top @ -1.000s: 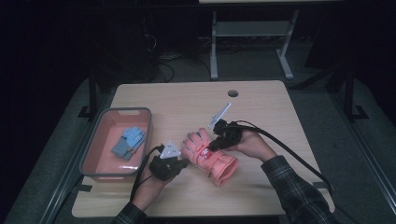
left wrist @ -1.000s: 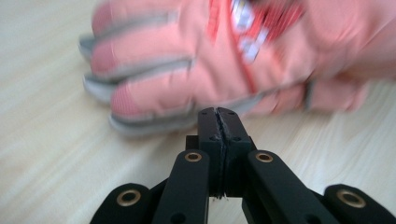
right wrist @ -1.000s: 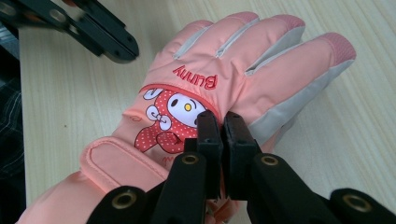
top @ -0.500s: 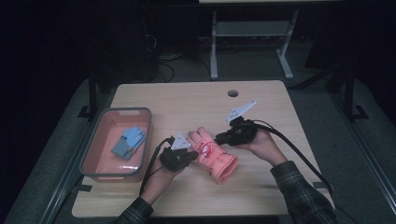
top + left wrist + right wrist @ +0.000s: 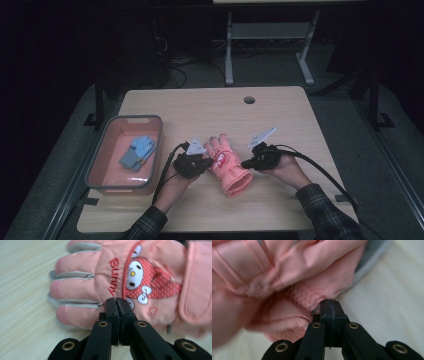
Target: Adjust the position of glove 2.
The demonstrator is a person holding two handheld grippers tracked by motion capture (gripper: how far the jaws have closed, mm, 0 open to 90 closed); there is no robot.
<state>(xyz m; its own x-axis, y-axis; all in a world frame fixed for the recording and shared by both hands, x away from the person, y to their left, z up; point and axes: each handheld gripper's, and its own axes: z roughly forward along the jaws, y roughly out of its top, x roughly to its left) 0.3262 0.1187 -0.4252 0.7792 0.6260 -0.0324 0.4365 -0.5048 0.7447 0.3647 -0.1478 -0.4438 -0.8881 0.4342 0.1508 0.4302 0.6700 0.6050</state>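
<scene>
A pink glove [image 5: 226, 167] with a rabbit picture and the word "Bunny" lies flat on the wooden table [image 5: 210, 110], fingers pointing away, cuff toward the person. At the glove's left side my left gripper [image 5: 204, 161] has its jaws shut; in the left gripper view its tips [image 5: 116, 300] press together at the fabric of the glove [image 5: 100, 285] by the lowest finger. My right gripper [image 5: 246, 163] is at the glove's right edge. Its tips [image 5: 330, 302] are shut against puckered pink fabric [image 5: 287, 277] near the grey trim.
A pink tub with a grey rim [image 5: 95, 165] stands at the left of the table and holds a blue folded item [image 5: 136, 152]. A round cable hole [image 5: 249, 99] is near the far edge. Black cables trail from both grippers toward the person.
The right gripper swung out to the right of the glove and dropped to its right edge. The left gripper moved up and right to the glove's left side.
</scene>
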